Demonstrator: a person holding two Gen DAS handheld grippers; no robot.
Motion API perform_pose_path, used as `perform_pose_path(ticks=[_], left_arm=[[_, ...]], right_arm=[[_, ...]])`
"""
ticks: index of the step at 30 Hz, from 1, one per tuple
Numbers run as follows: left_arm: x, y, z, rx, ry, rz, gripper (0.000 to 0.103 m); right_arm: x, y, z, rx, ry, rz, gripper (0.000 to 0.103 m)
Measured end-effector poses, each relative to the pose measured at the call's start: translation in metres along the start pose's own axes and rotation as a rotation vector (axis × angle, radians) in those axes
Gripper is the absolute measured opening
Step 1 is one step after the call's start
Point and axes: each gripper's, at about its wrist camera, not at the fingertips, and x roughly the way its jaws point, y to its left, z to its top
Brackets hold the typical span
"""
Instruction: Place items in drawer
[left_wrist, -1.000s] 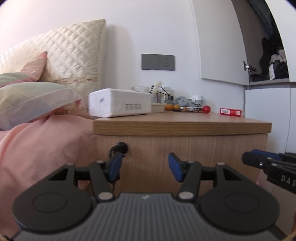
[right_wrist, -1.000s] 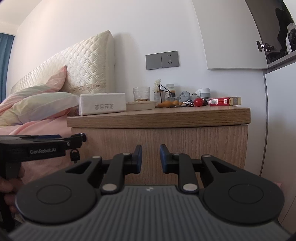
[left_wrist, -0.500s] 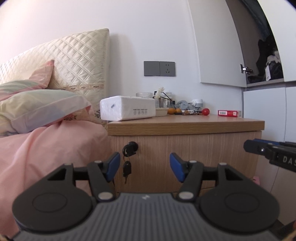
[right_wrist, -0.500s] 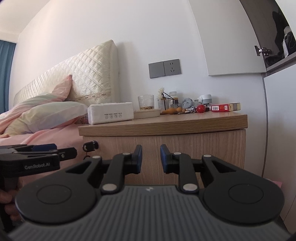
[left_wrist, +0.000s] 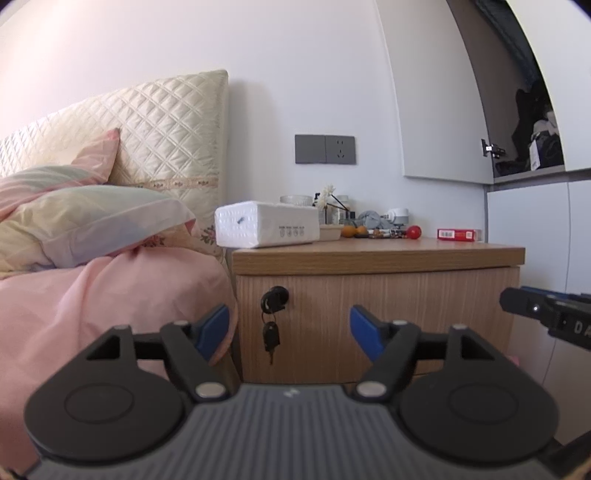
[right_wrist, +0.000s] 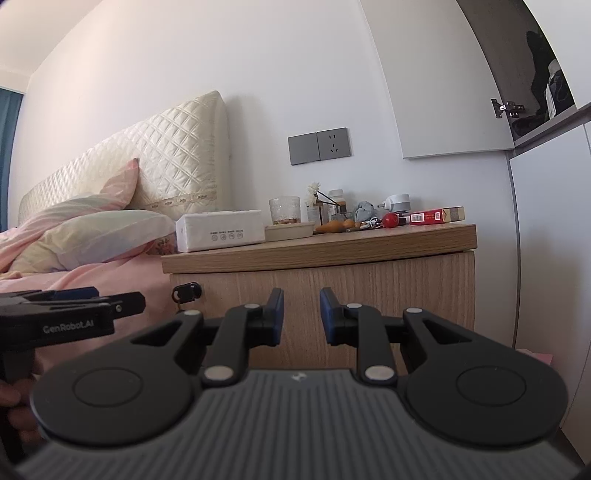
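A wooden nightstand has a closed drawer front (left_wrist: 388, 314) with a lock and hanging key (left_wrist: 271, 332) at its upper left. The drawer also shows in the right wrist view (right_wrist: 369, 284). On top lie a white tissue box (left_wrist: 267, 223), a red ball (left_wrist: 413, 232), a red packet (left_wrist: 458, 235), a glass (right_wrist: 284, 210) and small clutter. My left gripper (left_wrist: 290, 326) is open and empty, a short way in front of the drawer. My right gripper (right_wrist: 301, 314) is slightly open and empty, facing the drawer front.
A bed with a pink cover (left_wrist: 92, 314) and pillows (left_wrist: 85, 221) lies left of the nightstand. A white wardrobe (left_wrist: 535, 229) stands to the right, with an open upper door. A grey wall socket (left_wrist: 325, 149) sits above the nightstand.
Both grippers have drawn back from the nightstand, which looks smaller now. The lock and key have come fully into the left view. The jaws have not changed.
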Motion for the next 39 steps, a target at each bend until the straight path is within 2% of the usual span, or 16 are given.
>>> perform_pose_path(ticks=[4, 8, 11, 14, 15, 16, 17, 18, 19, 39], left_arm=[[-0.0001, -0.0011, -0.0004, 0.007, -0.002, -0.001, 0.082], [0.0001, 0.0002, -0.0005, -0.002, -0.002, -0.005, 0.09], [-0.0003, -0.0002, -0.0008, 0.0, -0.007, -0.001, 0.095], [-0.0013, -0.0014, -0.0009, 0.007, -0.017, 0.0, 0.099], [-0.0015, -0.0018, -0.001, 0.009, -0.019, 0.001, 0.1], [-0.0016, -0.0022, -0.0012, 0.011, -0.019, 0.002, 0.101], [-0.0016, -0.0025, -0.0012, 0.012, -0.02, 0.003, 0.101], [-0.0014, -0.0026, -0.0013, 0.013, -0.021, 0.003, 0.102], [-0.001, -0.0027, -0.0013, 0.013, -0.02, 0.004, 0.102], [0.0005, -0.0031, -0.0026, 0.021, -0.016, 0.023, 0.102]], right_arm=[[0.0026, -0.0006, -0.0004, 0.002, 0.004, 0.002, 0.025], [0.0045, -0.0012, -0.0009, 0.004, 0.006, 0.003, 0.025], [0.0028, -0.0001, -0.0027, 0.003, 0.01, -0.011, 0.03], [0.0022, -0.0001, -0.0028, 0.002, 0.008, -0.021, 0.042], [0.0022, -0.0001, -0.0029, 0.001, 0.008, -0.023, 0.049], [0.0022, -0.0002, -0.003, 0.0, 0.007, -0.026, 0.062], [0.0022, -0.0002, -0.0032, -0.001, 0.007, -0.028, 0.07], [0.0021, -0.0002, -0.0033, -0.001, 0.007, -0.03, 0.087], [0.0021, -0.0003, -0.0034, -0.002, 0.007, -0.033, 0.091], [0.0038, 0.0002, -0.0049, -0.014, 0.012, -0.046, 0.09]])
